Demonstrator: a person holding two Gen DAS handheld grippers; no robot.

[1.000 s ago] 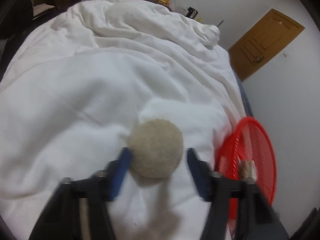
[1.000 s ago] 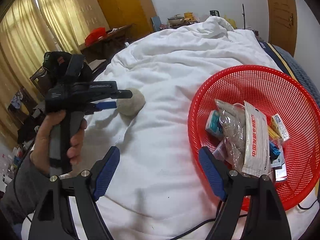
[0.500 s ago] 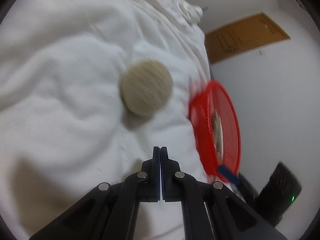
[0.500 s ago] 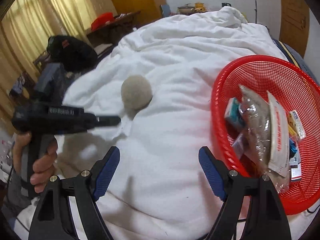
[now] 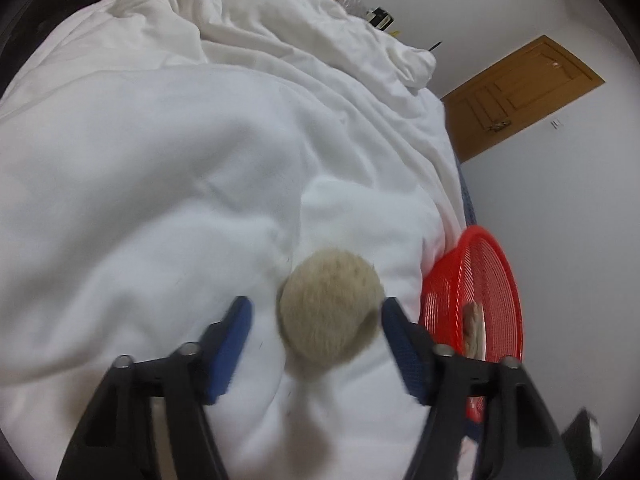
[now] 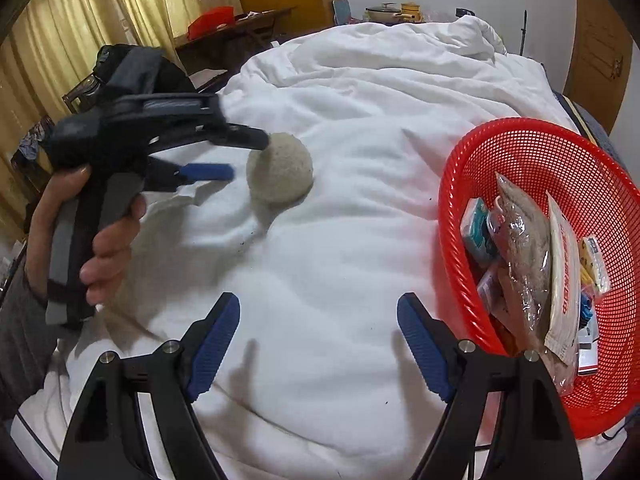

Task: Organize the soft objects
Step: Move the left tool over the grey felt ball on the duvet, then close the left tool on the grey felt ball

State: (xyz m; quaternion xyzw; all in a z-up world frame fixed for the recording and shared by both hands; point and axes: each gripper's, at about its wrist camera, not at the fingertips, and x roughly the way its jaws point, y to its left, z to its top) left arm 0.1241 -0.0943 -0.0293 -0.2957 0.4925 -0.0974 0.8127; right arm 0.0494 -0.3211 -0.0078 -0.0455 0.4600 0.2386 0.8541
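A beige fuzzy ball (image 5: 330, 309) lies on the white duvet (image 5: 160, 168). My left gripper (image 5: 318, 320) is open, and the ball sits between its blue-padded fingers without being squeezed. In the right wrist view the ball (image 6: 280, 174) rests on the duvet (image 6: 360, 240) with the left gripper (image 6: 240, 156) at its left side, held in a hand. My right gripper (image 6: 320, 328) is open and empty, low over the duvet, nearer than the ball. A red mesh basket (image 6: 520, 140) with several packets stands to the right.
The red basket (image 5: 492, 280) shows edge-on right of the ball in the left wrist view. A wooden door (image 5: 516, 92) is behind the bed. Yellow curtains (image 6: 80, 40) and a cluttered desk (image 6: 240, 28) stand at the far left. Pots (image 6: 394, 12) sit beyond the bed.
My left gripper was shut and pulled back from the ball half a second ago; now it is open and around the ball again. The right gripper has barely moved.
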